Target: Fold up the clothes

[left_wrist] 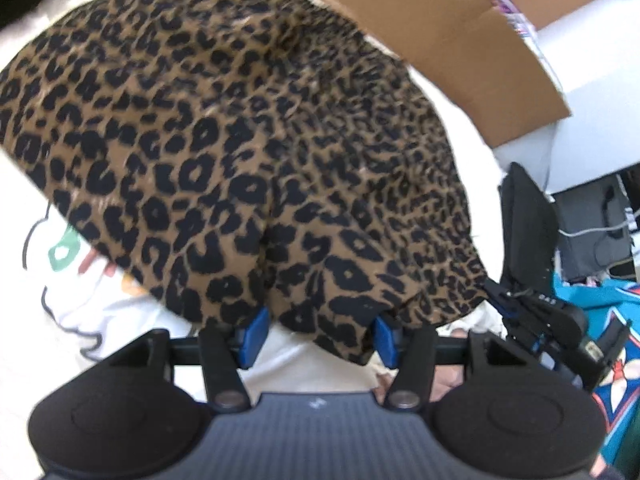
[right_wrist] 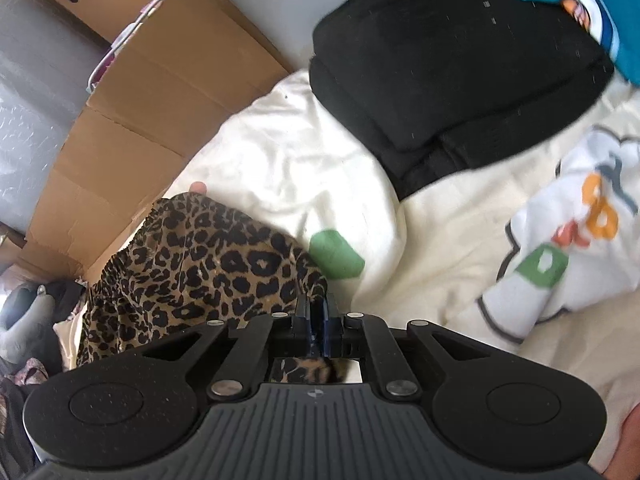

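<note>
Clamped tight, my right gripper (right_wrist: 316, 316) has pinched a bunched edge of the leopard-print garment (left_wrist: 240, 152); the blue pads are together with cloth squeezed between them, and a bit of the print shows through the gap behind the jaws. My left gripper (left_wrist: 320, 332) stands about half open: its blue fingers (left_wrist: 256, 330) straddle the near hem of the same garment, with fabric draped between and over them, but the pads are not pressing on it, so that side holds nothing yet.

The garment lies spread over the cream bedding (right_wrist: 320, 168), mostly flat in the left wrist view, with a gathered, elastic-looking edge visible from the right wrist. In the left view, the right gripper can be seen gripping the garment's corner at the right side.

As I judge it, I am at the grasping stage of a fold: one corner secured, the other about to be taken. Next I need to close my left fingers on the hem, making sure I catch only the leopard cloth and not the bedding beneath, then lift both corners together and carry them evenly across.

Beyond the garment, a folded black item (right_wrist: 452, 68) rests on the bedding, a white printed piece (right_wrist: 560, 248) lies to the right, and flattened cardboard (right_wrist: 152, 112) sits along the far edge.
</note>
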Available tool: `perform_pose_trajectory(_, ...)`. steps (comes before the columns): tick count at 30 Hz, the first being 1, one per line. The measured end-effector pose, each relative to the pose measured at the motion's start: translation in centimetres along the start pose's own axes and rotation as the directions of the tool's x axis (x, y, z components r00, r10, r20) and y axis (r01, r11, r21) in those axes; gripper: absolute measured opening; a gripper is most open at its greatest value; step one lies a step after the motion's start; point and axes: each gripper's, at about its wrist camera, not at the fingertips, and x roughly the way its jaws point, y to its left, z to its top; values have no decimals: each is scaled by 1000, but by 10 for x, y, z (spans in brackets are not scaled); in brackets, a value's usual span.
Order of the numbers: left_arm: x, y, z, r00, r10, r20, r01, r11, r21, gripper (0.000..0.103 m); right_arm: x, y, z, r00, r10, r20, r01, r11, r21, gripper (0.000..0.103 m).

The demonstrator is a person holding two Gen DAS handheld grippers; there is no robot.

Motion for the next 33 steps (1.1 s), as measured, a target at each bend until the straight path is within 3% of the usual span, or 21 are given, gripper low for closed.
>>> perform_pose_trajectory(3, 14, 0, -5, 999, 29, -31, -30, 999, -36, 54, 4, -1, -4, 1000, 11, -9, -11, 1000, 3, 6)
perform_pose_trajectory(6, 18, 3, -9, 1000, 25, -13, -27, 994, -106, 53, 8, -3, -8, 999, 24, -21, -23, 1000, 13, 6)
perform_pose_trajectory(8, 19, 6, -11, 998, 56, -16, -57, 993, -107, 39, 12, -7, -9, 999, 34, -36, -33, 999, 41, 6)
perform_pose_trajectory(10, 17, 11, -13, 996, 86, -28, -88, 991, -101, 5, 15, -9, -8, 998, 37, -47, -35, 998, 49, 5)
perform_pose_trajectory(16, 0, 19, -7, 986, 165, -16, -166, 985, -55, 3, 4, -12, 1, 1000, 1, -9, 0, 997, 76, 2)
perform_pose_trajectory(21, -17, 0, -2, 976, 216, 19, -217, 970, 111, 3, -14, -8, 12, 1000, -17, 26, 15, 998, 65, 2)
perform_pose_trajectory(23, -22, -16, -2, 961, 271, 52, -275, 935, 223, 3, -21, -5, 16, 999, -17, 40, 15, 998, 60, 2)
perform_pose_trajectory(28, -31, -40, -15, 918, 372, 135, -391, 794, 465, 4, -33, 10, 25, 998, -27, 60, 25, 999, 21, 2)
perform_pose_trajectory(29, -30, -40, -16, 919, 371, 134, -388, 790, 474, 4, -34, 11, 26, 998, -28, 61, 28, 1000, 13, 2)
perform_pose_trajectory(33, -19, -30, -17, 937, 340, 85, -341, 830, 441, 10, -35, 11, 26, 998, -37, 59, 38, 999, -12, 2)
